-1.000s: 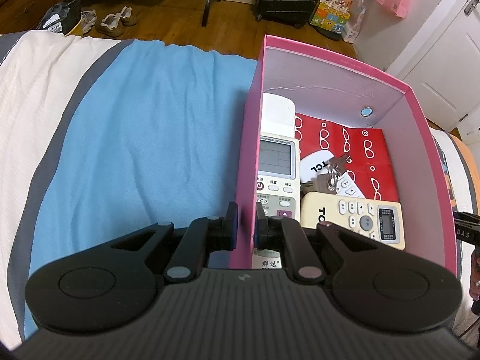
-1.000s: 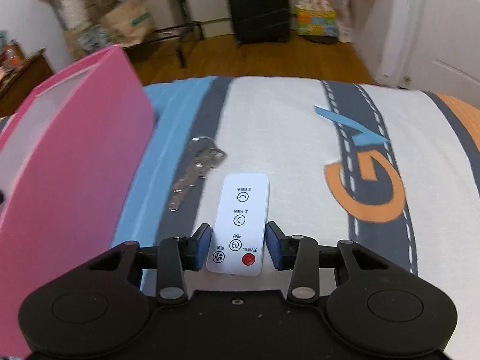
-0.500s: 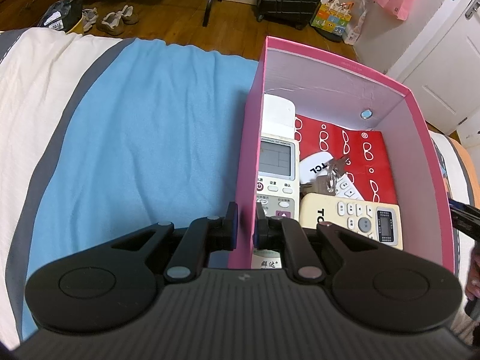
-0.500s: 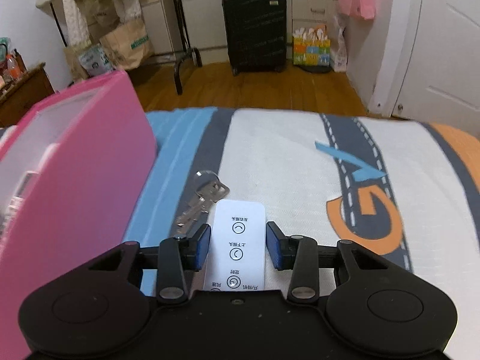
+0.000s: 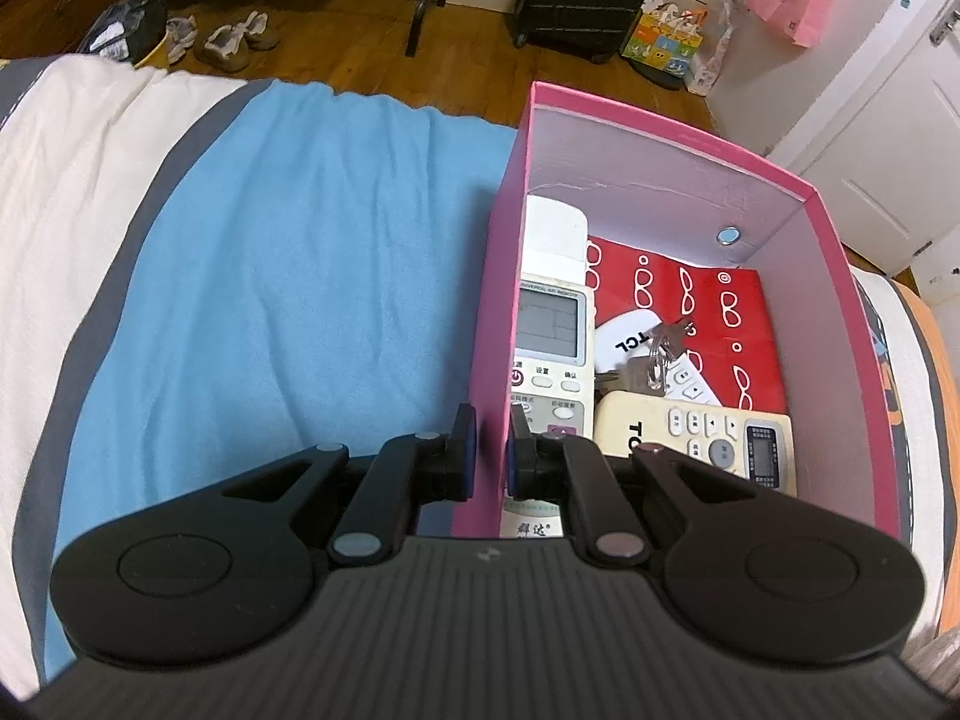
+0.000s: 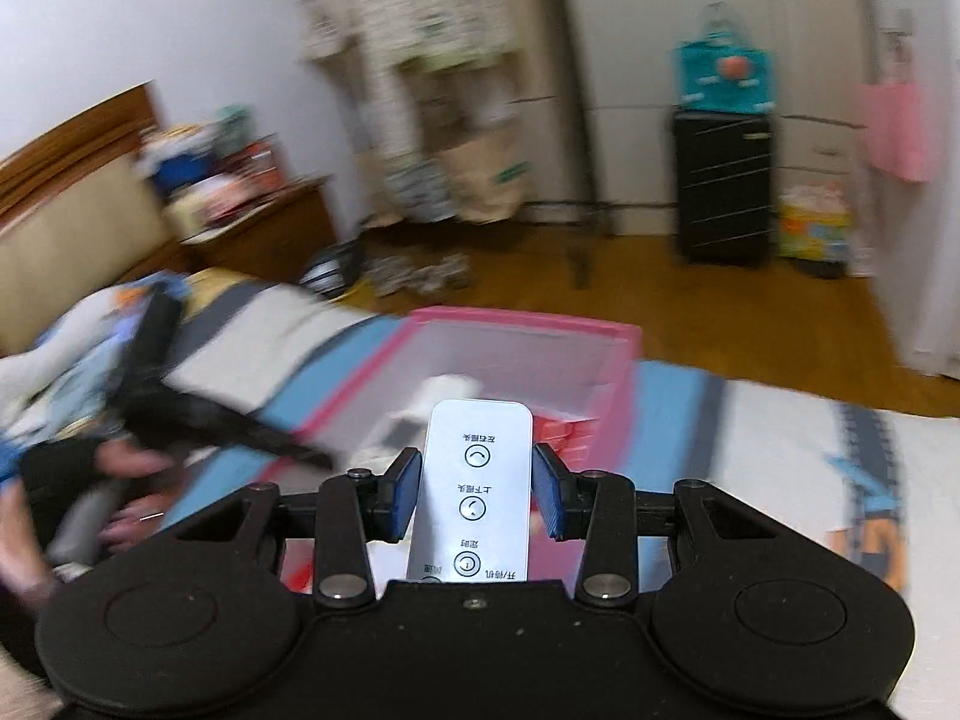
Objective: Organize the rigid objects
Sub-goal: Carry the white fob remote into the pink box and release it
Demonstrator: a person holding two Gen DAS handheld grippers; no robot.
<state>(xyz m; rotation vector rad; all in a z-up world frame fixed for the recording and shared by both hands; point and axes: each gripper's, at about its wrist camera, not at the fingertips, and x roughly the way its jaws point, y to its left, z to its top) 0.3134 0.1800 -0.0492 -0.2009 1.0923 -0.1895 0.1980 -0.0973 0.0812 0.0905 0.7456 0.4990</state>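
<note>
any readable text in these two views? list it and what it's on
"TCL": white remote lying on the red sheet in the pink box.
"TC", rest hidden: cream remote.
Grey-screen remote: header line and button labels too small.
Slim white remote in the right gripper: small Chinese button labels, unreadable.

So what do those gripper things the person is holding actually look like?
Both match. The left gripper and right gripper each have a matte black body with ribbed plastic at the near edge, two round discs at the sides, black link arms on silver pivot pins, and two short fingers faced with blue pads. No cables show.
</note>
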